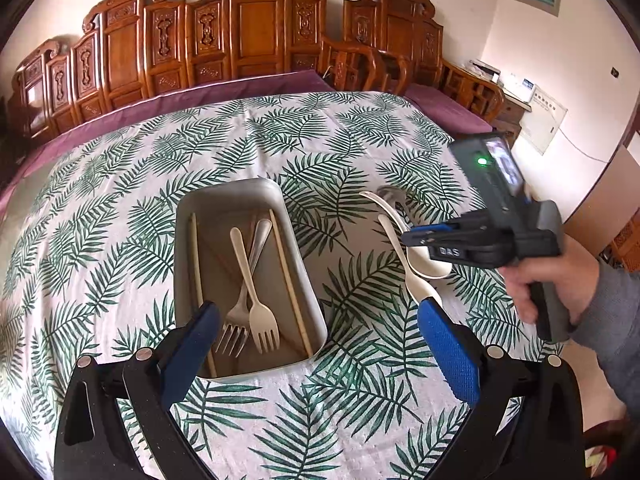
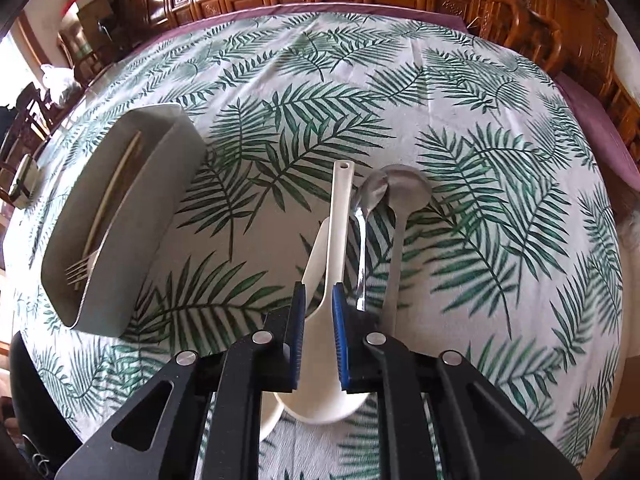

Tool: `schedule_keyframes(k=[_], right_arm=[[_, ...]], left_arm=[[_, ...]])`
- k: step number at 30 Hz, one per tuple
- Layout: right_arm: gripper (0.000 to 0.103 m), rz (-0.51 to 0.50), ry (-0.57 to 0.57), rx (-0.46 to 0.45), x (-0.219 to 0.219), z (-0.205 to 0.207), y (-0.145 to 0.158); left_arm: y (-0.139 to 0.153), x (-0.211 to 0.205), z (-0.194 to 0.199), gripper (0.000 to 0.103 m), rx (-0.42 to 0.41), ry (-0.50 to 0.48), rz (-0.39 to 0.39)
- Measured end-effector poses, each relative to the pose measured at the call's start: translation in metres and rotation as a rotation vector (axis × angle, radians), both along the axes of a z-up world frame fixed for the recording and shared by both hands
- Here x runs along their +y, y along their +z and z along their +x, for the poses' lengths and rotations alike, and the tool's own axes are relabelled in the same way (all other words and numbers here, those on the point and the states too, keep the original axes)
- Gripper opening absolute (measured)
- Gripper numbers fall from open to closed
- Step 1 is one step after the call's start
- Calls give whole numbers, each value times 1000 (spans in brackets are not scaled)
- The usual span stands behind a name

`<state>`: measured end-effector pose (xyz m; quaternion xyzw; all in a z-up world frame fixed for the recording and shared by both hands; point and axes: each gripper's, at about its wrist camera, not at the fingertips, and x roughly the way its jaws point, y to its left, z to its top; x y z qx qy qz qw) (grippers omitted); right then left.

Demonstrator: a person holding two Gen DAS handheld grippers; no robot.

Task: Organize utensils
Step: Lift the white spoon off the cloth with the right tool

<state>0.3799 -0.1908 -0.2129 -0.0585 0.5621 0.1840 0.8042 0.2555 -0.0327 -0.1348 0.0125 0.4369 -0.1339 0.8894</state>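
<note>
Forks and chopsticks lay in the grey rectangular tray (image 1: 240, 196); four spoons remained on the cloth. The right gripper (image 2: 318, 300) clamped the white plastic spoon (image 2: 340, 216); the left gripper (image 1: 320, 328) gaped empty.

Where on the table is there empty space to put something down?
Bare tablecloth lies beyond the gray tray, toward the wooden bench, and left of the tray. A narrow strip sits between the tray and the spoons. It's crowded inside the tray, with forks and chopsticks, and around the spoons.

I see a tabletop (image 1: 280, 140) with a green leaf cloth. Far behind it stands a carved brown wooden bench (image 1: 248, 32) with purple cushions (image 1: 448, 108). The wall (image 1: 560, 40) is white.
</note>
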Motion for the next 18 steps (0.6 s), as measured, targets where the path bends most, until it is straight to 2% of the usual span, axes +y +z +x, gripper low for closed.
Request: schedule_keyframes(k=[6, 18], right_arm=[[13, -37, 6, -10, 3, 5, -1], [13, -26, -34, -29, -2, 15, 6]], left_arm=[[-1, -4, -2, 95, 3, -8, 5], [-3, -9, -5, 95, 9, -21, 12]])
